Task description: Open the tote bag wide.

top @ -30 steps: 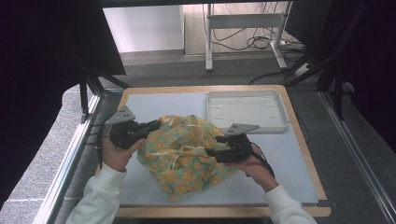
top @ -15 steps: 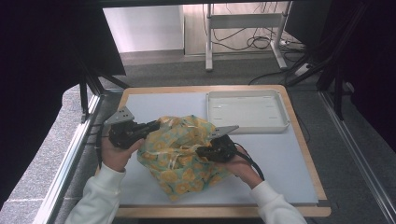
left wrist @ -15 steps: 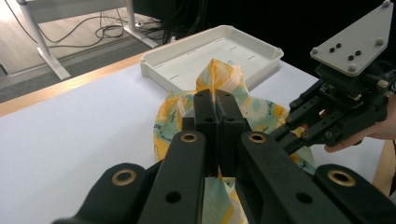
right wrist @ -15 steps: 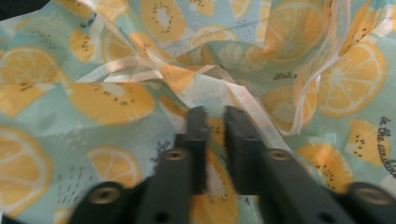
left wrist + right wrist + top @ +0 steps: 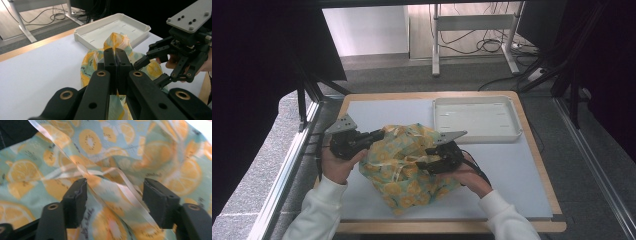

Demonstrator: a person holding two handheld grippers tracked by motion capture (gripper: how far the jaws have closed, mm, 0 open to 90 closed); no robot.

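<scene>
Your left gripper [image 5: 376, 135], at the left of centre in the high view, has its jaws pressed together on a fold of the lemon-print cloth [image 5: 407, 165]; in the left gripper view that pinched fold [image 5: 115, 43] rises just above the closed black jaws at the middle of the frame. Your right gripper [image 5: 424, 159], lying on the cloth's right side in the high view, has just been opening its jaws, and in the right gripper view they stand apart with the cloth [image 5: 105, 152] and a pale ribbon-like strip [image 5: 125, 187] between them, unpinched. The cloth sits crumpled at the lower centre of the grey mat [image 5: 512, 170], just beside the white tray [image 5: 474, 120] at the upper right.
</scene>
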